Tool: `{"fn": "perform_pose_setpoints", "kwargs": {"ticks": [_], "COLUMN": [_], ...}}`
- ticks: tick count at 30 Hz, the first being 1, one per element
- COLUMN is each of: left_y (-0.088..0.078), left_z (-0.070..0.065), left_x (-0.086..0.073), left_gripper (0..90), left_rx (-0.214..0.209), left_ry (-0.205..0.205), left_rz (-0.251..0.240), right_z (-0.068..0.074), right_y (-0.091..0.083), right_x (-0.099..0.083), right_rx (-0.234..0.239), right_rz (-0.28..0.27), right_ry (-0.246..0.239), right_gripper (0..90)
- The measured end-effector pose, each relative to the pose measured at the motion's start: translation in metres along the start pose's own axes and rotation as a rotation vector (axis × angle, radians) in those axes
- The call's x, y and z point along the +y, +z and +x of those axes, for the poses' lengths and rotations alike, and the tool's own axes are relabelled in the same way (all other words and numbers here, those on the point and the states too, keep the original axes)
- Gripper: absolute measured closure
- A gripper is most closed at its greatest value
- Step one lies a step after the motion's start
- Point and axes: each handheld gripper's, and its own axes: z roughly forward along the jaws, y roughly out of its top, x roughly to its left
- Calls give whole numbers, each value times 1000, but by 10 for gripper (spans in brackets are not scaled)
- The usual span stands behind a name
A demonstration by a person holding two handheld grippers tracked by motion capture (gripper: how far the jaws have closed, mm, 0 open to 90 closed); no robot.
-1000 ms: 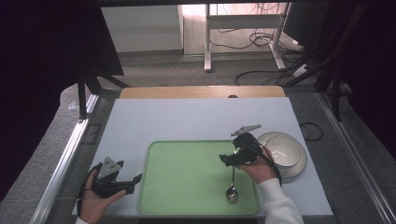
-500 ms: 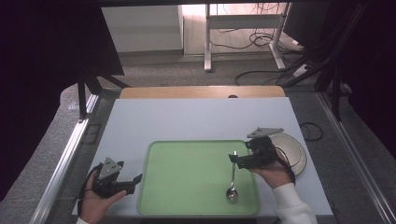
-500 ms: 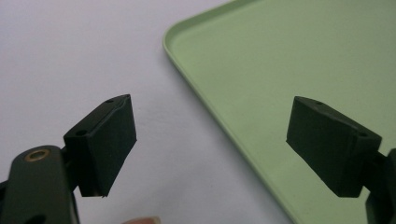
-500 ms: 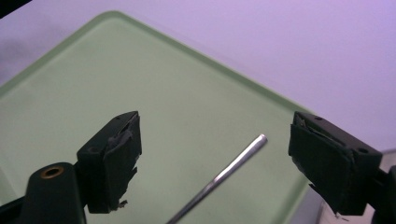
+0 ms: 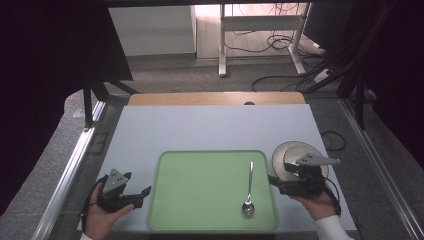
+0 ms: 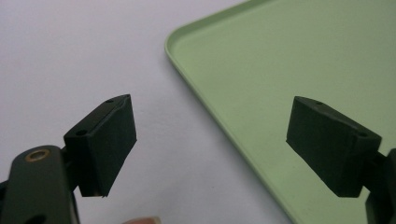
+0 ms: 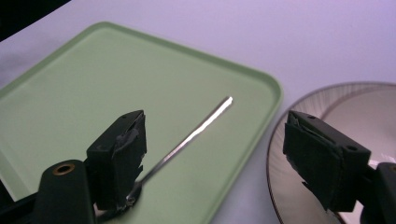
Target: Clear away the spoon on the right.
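A green tray (image 5: 200, 190) lies near the table's front edge, and a metal spoon (image 5: 248, 188) rests in its right part, bowl toward me. My right gripper (image 5: 274, 184) hovers open at the tray's right edge, over a round grey plate (image 5: 290, 152). In the right gripper view the gripper (image 7: 215, 154) has its jaws wide apart, with the spoon handle (image 7: 201, 126) and the plate rim (image 7: 299, 107) between and behind them. My left gripper (image 5: 142, 195) rests open by the tray's left edge; in the left gripper view the gripper (image 6: 210, 140) has its jaws straddling the tray's rim (image 6: 205, 98).
The white tabletop (image 5: 210, 127) stretches behind the tray to a wooden strip (image 5: 215, 98) at the far edge. Cables and a desk frame (image 5: 260, 35) stand on the floor beyond. A metal rail (image 5: 70, 170) runs along the table's left side.
My right gripper has moved right and toward me, from above the spoon to over the plate. The spoon stays flat in the tray. The left gripper has not moved.
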Motion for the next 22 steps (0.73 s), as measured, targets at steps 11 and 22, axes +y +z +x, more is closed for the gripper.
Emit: {"fn": "perform_pose_setpoints", "kwargs": {"ticks": [11,22], "left_y": [3,2], "left_z": [-1,0], "left_x": [0,0], "left_gripper": [156,156], "left_rx": [3,9], "left_ry": [1,-2], "left_rz": [11,4], "right_z": [-11,-3], "right_y": [-6,-8], "right_x": [-15,-8], "right_rx": [-6,-3], "right_rz": [-6,-36], "right_ry": [19,-6], "right_gripper": [230,224]}}
